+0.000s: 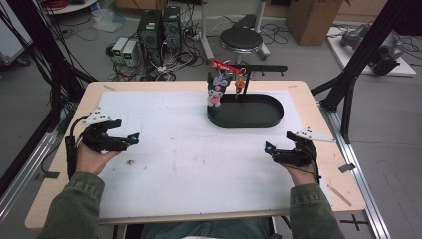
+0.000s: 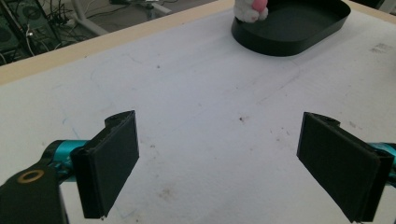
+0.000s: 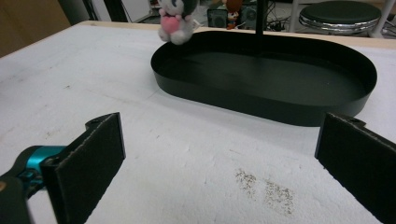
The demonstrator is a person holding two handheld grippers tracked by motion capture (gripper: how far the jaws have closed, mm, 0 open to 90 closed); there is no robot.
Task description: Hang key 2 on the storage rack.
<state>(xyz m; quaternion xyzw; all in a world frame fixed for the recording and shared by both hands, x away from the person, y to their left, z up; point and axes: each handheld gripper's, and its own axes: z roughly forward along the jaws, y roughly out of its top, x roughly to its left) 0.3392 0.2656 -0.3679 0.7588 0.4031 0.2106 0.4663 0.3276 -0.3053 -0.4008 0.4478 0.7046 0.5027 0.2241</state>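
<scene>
staging both grippers: left gripper (image 1: 135, 137) and right gripper (image 1: 268, 148) jaws apart, empty. approach plush keychain (image 1: 216, 89) at tray's (image 1: 271, 119) far-left rim squarely, grip the body.

Tray (image 1: 259, 119) at table's (image 1: 199, 209) far side; plush toy (image 1: 216, 89) hangs over its left rim.

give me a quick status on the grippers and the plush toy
Left gripper open, empty. Right gripper open, empty. Plush toy hanging over black tray edge, untouched. Path clear.

Grey floor behind the table holds computer towers (image 1: 159, 30), a black stool (image 1: 241, 39) and tangled cables (image 1: 174, 62).
</scene>
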